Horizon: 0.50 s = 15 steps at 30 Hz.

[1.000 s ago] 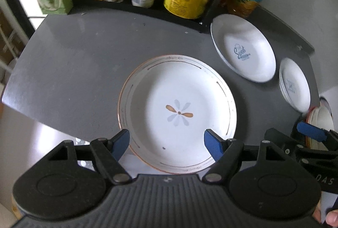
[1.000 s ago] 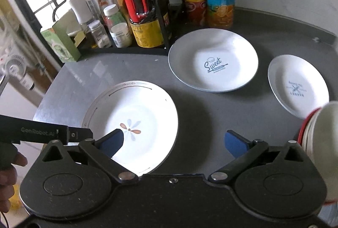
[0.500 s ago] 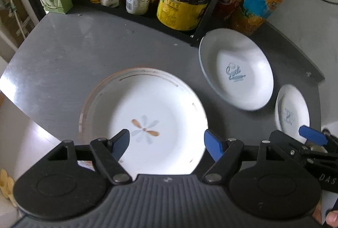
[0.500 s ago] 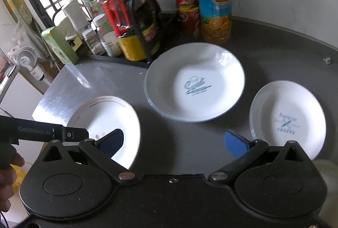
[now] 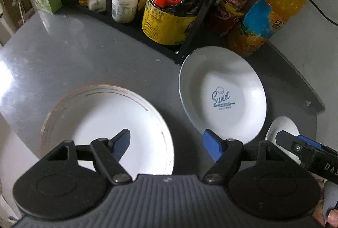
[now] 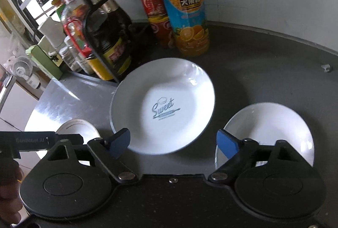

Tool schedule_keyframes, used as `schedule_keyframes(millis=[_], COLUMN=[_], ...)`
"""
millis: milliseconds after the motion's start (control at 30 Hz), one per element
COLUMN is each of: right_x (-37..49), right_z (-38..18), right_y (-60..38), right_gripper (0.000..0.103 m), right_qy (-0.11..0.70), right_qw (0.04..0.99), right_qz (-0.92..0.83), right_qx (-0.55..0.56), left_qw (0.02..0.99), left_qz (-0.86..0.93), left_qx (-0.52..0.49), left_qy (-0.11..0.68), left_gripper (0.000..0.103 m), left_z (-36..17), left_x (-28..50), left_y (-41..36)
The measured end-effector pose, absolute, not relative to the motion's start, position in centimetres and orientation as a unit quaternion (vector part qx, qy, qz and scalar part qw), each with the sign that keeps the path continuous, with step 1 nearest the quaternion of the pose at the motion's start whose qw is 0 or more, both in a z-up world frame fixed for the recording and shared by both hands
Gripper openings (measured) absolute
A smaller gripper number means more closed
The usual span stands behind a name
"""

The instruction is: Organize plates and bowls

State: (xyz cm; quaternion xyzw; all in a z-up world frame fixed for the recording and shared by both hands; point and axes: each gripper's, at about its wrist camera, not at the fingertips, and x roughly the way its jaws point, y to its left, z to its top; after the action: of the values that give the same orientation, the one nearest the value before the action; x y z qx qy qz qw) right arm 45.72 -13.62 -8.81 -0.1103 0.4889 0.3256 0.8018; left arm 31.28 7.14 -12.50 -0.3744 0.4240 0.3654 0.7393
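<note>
**Both grippers shifted toward the "Sweet" plate; nothing grasped yet.**

Your left gripper (image 5: 165, 143) has moved right: the rimmed plate (image 5: 101, 120), centred before, now sits at 9 o'clock under its left finger, fingers wide and empty. Your right gripper (image 6: 174, 143) has advanced, fingers wide and empty, bracketing the near rim of the "Sweet" plate (image 6: 162, 105) at 12 o'clock; the small plate (image 6: 272, 128) lies at 3 o'clock. All three rest apart on the counter (image 6: 264, 63), so stacking has not begun; the "Sweet" plate appears the next pick.
</note>
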Motion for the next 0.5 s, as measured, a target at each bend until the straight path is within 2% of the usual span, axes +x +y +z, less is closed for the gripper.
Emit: schedule_keyframes(millis=[100,367,500], right_x=[47.3,52.1,53.7], right_z=[-9.2,-11.3,-12.4], right_y=[-13.3,-13.8,-14.3], right_gripper=[0.078,0.061,0.050], right_qy=[0.495,0.530,0.543], right_qw=[0.797,0.788,0.783], right_qz=[0.328,0.305,0.297], right_qx=[-0.108,-0.077,-0.061], left_qw=[0.737,0.723,0.711], left_qz=[0.366,0.367,0.372], left_qx=[-0.386,-0.424,-0.444], left_qy=[0.417,0.404,0.399], left_gripper=[0.070,0.045,0.038], left_z=[-13.3,-15.2,-16.1], left_x=[32.2,34.0,34.7], left_y=[7.7,9.2,10.2])
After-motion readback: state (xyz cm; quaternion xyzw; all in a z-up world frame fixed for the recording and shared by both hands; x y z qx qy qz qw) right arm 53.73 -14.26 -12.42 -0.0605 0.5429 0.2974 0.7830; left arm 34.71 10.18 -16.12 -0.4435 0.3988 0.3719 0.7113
